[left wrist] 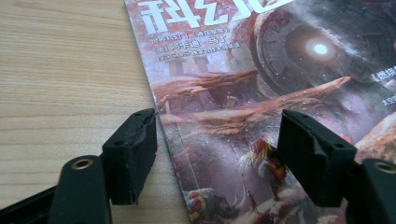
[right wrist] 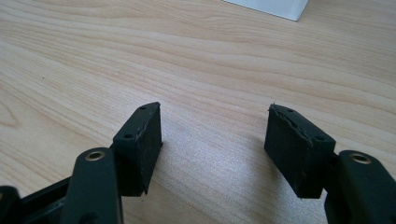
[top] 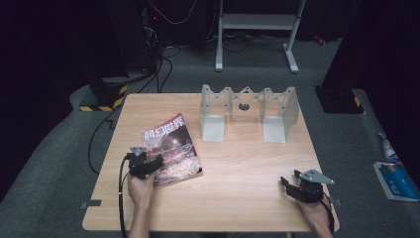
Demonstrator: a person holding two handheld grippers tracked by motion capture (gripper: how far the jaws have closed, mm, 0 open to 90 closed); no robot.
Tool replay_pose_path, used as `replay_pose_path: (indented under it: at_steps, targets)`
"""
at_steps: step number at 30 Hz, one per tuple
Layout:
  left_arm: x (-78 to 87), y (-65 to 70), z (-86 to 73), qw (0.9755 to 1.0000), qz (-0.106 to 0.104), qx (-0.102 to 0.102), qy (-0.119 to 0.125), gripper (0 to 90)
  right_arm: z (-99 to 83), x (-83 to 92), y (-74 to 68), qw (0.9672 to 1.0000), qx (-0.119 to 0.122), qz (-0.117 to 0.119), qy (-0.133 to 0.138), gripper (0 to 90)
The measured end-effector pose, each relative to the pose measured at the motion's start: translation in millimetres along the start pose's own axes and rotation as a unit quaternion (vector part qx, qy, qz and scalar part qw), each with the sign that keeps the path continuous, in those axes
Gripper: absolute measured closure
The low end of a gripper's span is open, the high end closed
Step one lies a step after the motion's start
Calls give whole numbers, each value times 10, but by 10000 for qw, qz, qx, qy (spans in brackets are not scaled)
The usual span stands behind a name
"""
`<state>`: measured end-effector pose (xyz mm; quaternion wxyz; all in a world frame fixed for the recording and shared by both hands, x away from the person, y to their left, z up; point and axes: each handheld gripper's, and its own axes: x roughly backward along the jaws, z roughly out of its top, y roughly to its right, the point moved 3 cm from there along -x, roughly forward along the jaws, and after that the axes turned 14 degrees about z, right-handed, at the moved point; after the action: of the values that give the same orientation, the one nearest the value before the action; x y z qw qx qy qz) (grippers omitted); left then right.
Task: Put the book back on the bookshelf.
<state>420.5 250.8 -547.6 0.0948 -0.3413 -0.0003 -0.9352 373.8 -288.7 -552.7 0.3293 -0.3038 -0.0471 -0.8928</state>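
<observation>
A magazine (top: 173, 148) with a reddish science-fiction cover lies flat on the left half of the wooden table (top: 237, 163). My left gripper (top: 152, 163) is at the magazine's near left corner and stands open. In the left gripper view, one jaw is over bare wood just beside the magazine's (left wrist: 261, 84) edge and the other is over the cover, so the left gripper (left wrist: 217, 135) straddles that edge. My right gripper (top: 286, 181) rests near the table's front right, open. In the right gripper view there is only bare wood between the right gripper's (right wrist: 215, 135) jaws.
A white folding rack (top: 247, 106) with two flat feet stands at the back middle of the table; one foot's corner (right wrist: 271, 7) shows in the right gripper view. Cables and a yellow-black striped base (top: 104, 99) lie on the floor at the back left. A blue-white packet (top: 396, 178) lies on the floor at right.
</observation>
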Motion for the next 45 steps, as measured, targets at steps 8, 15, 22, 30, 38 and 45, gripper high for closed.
replay_pose_path:
  at_steps: [8, 15, 22, 30, 38, 45]
  targets:
    - [6, 9, -6, 10000, -23, -19, 27, 322, -1, -1, 1, 10000, -35, -4, 8, 361]
    - [18, 0, -14, 9999, -97, -102, 18, 326, -1, -1, 4, 10000, -30, -4, 5, 361]
    - [42, 9, -22, 9998, -126, -149, -21, 329, -2, 0, 3, 10000, -46, -7, 4, 361]
    - [93, 47, -45, 9996, -177, -214, -93, 330, -4, 1, -1, 10000, -60, -11, 7, 361]
    - [171, 84, -112, 9994, -214, -249, -64, 331, -5, 3, 0, 10000, -47, -18, 5, 362]
    - [259, 124, -159, 9988, -277, -373, -148, 334, -5, 2, -1, 10000, -33, -24, 12, 361]
